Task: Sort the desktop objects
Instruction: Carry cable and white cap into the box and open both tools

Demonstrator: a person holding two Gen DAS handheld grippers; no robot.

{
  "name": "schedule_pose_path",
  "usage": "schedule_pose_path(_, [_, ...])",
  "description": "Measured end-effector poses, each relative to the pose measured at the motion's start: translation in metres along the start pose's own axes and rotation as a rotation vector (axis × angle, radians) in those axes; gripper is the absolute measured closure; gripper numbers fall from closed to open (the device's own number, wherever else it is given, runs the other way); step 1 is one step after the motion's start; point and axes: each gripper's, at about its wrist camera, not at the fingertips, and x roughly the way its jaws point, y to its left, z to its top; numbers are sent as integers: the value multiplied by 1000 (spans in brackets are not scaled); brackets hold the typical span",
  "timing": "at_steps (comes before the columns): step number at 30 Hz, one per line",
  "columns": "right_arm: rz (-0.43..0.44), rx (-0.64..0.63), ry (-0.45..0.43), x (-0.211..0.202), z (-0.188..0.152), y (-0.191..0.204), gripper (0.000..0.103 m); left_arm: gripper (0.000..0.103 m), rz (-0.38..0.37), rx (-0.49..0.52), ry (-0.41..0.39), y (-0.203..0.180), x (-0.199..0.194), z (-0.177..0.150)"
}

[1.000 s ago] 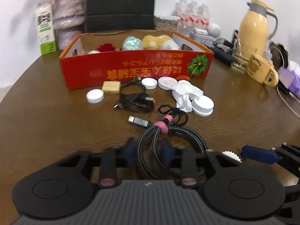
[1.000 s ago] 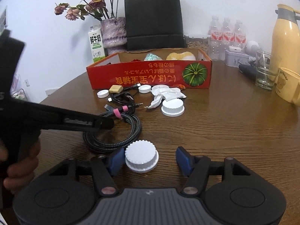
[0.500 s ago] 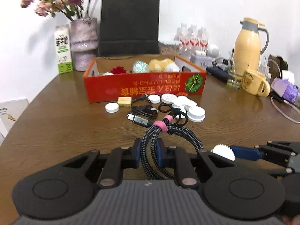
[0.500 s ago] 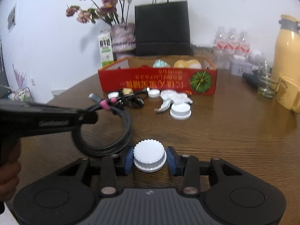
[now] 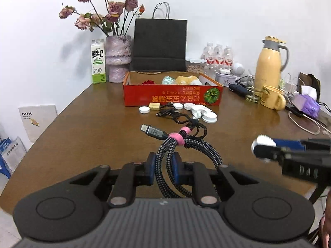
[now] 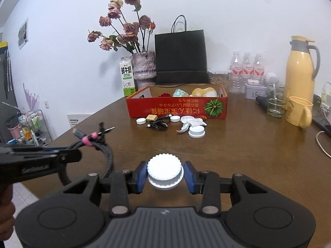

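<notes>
Take the red cardboard box (image 5: 172,98) at the far side of the brown wooden table (image 5: 93,128) as your landmark. Nearer to you than the box and to its left, your left gripper (image 5: 163,170) is clamped narrow on two strands of the coiled black-and-grey braided cable (image 5: 186,155), which hangs clear of the table with its metal plug and pink strap pointing toward the box. Expect the cable to be light and floppy; the loose loops will likely swing and sag, so your hold on the bundled strands near the strap looks sound.

In front of the box lie small white caps, a tan block, a thin black cable (image 6: 157,125) and a crumpled white wrapper.

Nearer to you than the box and to its right, your right gripper (image 6: 164,174) has just been closing and now presses on the sides of the ribbed white plastic lid (image 6: 164,172), lifted off the table. The lid should be rigid and light, though smooth plastic may slip; squeezing across its ribbed rim gives the pads purchase.
</notes>
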Motion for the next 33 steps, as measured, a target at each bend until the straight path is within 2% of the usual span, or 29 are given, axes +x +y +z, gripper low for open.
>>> schedule_pose_path(5, [-6,20,-10,-20,-13,3,66,86,-37,-34,30,2,-16,-16])
schedule_pose_path(11, [14,-9,-37,-32,-16,14,66,86,-42,3,-6,-2,-27,-14])
schedule_pose_path(19, [4,44,-65,-22,-4,-2,66,86,-32,-35,19,10,-10,1])
schedule_pose_path(23, [31,47,-57,2,20,-14,66,86,-68,-25,-7,23,12,34])
schedule_pose_path(26, [86,77,-58,33,44,-27,66,86,-19,19,-35,34,45,68])
schedule_pose_path(28, [95,85,-52,60,67,-37,66,86,-29,40,-49,43,70,94])
schedule_pose_path(31, [81,65,-67,95,104,-48,66,86,-80,48,-28,54,116,141])
schedule_pose_path(33, [77,49,-75,124,137,-58,66,86,-90,28,16,64,155,172])
